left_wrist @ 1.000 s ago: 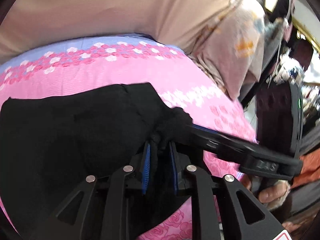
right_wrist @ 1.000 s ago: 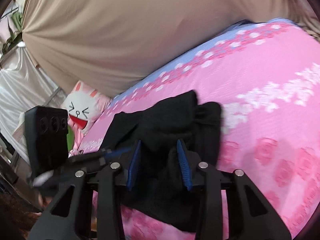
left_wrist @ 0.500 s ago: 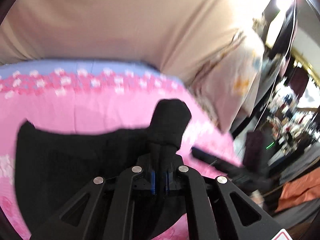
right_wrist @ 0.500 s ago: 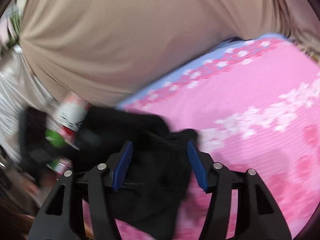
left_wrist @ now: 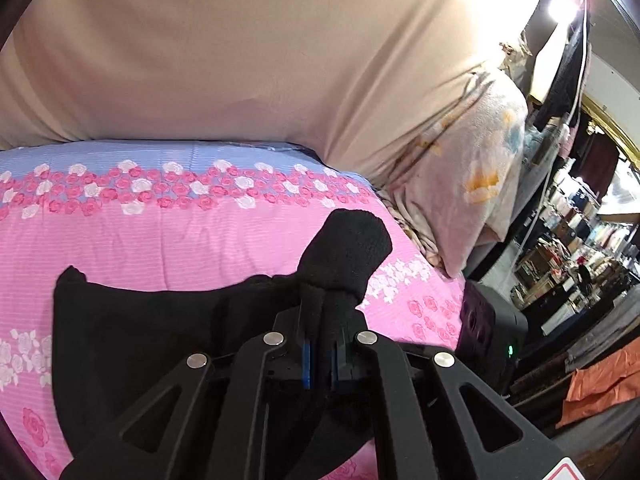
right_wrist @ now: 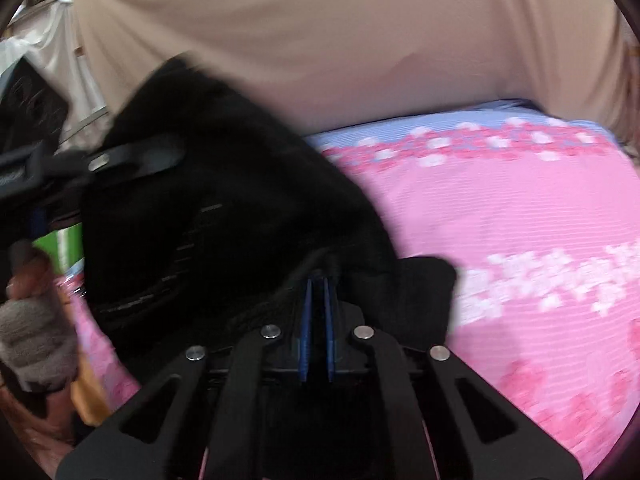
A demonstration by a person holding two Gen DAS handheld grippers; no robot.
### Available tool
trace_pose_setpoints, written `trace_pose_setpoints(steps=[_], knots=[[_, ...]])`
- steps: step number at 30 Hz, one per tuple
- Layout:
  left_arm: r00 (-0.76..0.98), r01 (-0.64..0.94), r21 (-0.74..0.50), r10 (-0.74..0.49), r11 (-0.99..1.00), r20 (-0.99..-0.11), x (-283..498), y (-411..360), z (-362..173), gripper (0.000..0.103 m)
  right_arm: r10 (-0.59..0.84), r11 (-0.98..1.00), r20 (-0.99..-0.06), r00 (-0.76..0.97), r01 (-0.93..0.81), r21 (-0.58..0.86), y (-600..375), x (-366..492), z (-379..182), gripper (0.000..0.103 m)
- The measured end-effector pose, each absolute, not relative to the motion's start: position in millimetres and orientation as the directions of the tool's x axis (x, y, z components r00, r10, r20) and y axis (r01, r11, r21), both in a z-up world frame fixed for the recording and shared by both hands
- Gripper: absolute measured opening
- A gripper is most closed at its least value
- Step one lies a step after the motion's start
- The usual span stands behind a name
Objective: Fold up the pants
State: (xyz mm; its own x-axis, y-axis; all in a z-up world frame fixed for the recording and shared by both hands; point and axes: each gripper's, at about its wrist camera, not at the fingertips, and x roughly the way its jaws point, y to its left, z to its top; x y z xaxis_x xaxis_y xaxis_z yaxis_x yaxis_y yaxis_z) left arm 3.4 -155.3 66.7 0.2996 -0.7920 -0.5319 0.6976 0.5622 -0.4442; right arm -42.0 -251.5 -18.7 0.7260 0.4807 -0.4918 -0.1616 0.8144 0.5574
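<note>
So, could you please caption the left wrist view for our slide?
Left gripper shut on black fleece pants, lifting a bunch above the pink floral bedsheet.

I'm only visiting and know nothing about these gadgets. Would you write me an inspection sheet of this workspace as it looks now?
Surface: bed under a pink floral sheet with a blue band at the far edge.
Job's things: black pants, partly lifted off the sheet, bunched.
Clutter: plush blanket at the bed's corner.
Grippers: left gripper shut on a pants fold; right gripper shut on the pants too.
Cables: white cord hanging at the bright side.
Surroundings: beige cloth behind the bed; crowded shelves; orange cloth low down.
</note>
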Motion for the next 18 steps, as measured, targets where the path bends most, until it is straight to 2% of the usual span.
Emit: trace_pose_setpoints(steps=[6,10,11,13,14,15,16,17,18], knots=[[0.196,0.711,-0.471,-0.79,0.522,-0.581,-8,-178,41,0.005,0.58,0.72,-0.493,0.648,-0.126,0.682,-237,-26,-53,0.006],[0.094,0.718,-0.489,-0.765,0.496,-0.638,-24,-196,9,0.006,0.544,0.712,-0.469,0.696,-0.088,0.697,-275,-74,-51,0.01],[0.081,0.719,-0.487,-0.756,0.495,-0.65,-29,-199,1,0.01,0.494,0.729,-0.49,0.719,-0.035,0.684,-292,-92,-50,0.016],[0.055,0.729,-0.478,-0.738,0.49,-0.673,-38,-204,-13,0.03,0.431,0.718,-0.495,0.755,0.045,0.694,-323,-120,-50,0.019],[0.046,0.735,-0.47,-0.728,0.488,-0.685,-43,-206,-22,0.036,0.392,0.71,-0.503,0.77,0.094,0.698,-336,-131,-49,0.027],[0.055,0.744,-0.455,-0.723,0.49,-0.688,-49,-207,-28,0.036,0.34,0.709,-0.516,0.786,0.147,0.69,-348,-142,-47,0.042],[0.08,0.765,-0.423,-0.723,0.486,-0.686,-56,-206,-29,0.037,0.309,0.709,-0.517,0.798,0.17,0.685,-354,-148,-43,0.049],[0.091,0.778,-0.406,-0.725,0.48,-0.682,-61,-205,-27,0.044,0.296,0.708,-0.509,0.808,0.172,0.685,-356,-152,-39,0.06],[0.081,0.785,-0.412,-0.735,0.463,-0.673,-64,-202,-23,0.055,0.298,0.706,-0.499,0.814,0.163,0.689,-355,-151,-36,0.062]])
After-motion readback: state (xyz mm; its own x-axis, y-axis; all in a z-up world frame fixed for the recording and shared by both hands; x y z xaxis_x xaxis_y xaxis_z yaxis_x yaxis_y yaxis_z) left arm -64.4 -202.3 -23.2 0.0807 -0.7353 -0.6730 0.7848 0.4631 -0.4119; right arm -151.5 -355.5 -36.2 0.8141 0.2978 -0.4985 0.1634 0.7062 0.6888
